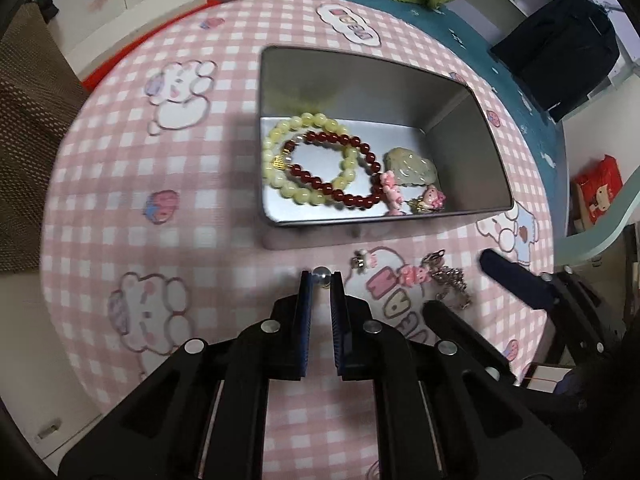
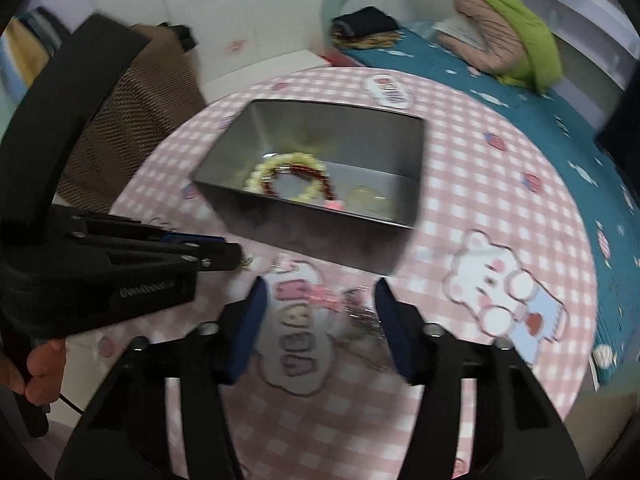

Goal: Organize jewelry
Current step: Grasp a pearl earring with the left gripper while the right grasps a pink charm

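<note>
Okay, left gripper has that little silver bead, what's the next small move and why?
Probably carry the left gripper forward over the tin and open it there. Its fingers are shut on the bead, the tin already holds the bracelets, and the near wall lies straight ahead.

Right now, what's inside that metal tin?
In the metal tin: a yellow bead bracelet, a dark red bead bracelet overlapping it, a pale green carved pendant and pink charms. Anything beneath the overlapping bracelets is hidden.
</note>
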